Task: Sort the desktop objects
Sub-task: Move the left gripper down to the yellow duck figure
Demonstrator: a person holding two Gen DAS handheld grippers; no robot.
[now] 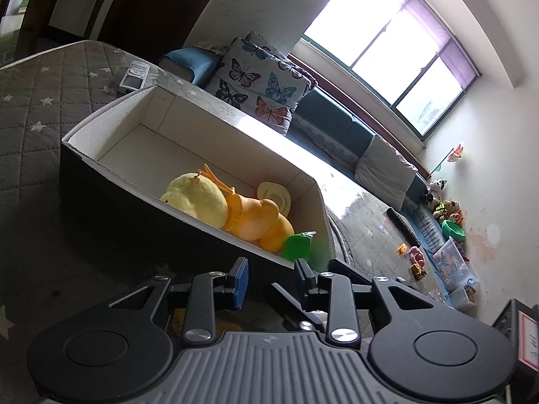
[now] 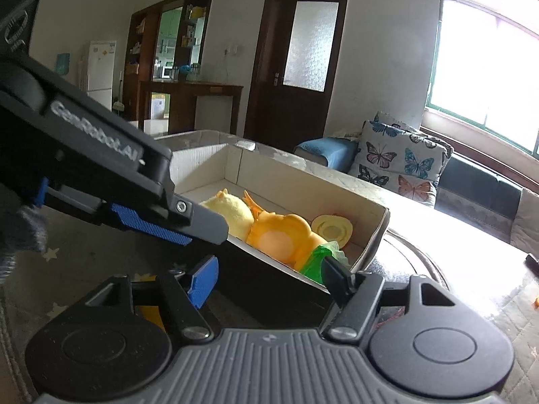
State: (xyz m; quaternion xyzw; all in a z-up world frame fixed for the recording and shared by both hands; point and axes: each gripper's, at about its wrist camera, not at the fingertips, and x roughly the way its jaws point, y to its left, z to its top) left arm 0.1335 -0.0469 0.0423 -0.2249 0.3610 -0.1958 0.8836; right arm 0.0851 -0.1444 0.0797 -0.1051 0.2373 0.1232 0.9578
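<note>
A white-lined cardboard box (image 1: 141, 111) stands on the grey star-quilted surface. It holds a yellow plush chick (image 1: 197, 198), an orange rubber toy (image 1: 259, 225), a cream round lid (image 1: 274, 195) and a green object (image 1: 296, 245). The same box (image 2: 374, 232) and toys show in the right wrist view, with the chick (image 2: 232, 213), the orange toy (image 2: 283, 235) and the green object (image 2: 318, 259). My left gripper (image 1: 271, 279) is open and empty just before the box's near wall. My right gripper (image 2: 273, 277) is open and empty beside it. The left gripper's body (image 2: 111, 175) crosses the right view.
A remote control (image 1: 134, 75) lies on the quilt behind the box. A butterfly cushion (image 1: 259, 84) and a blue pillow (image 1: 188, 62) lie on the sofa beyond. Toys and a plastic bin (image 1: 451, 262) sit on the floor by the wall. A dark door (image 2: 296, 60) stands behind.
</note>
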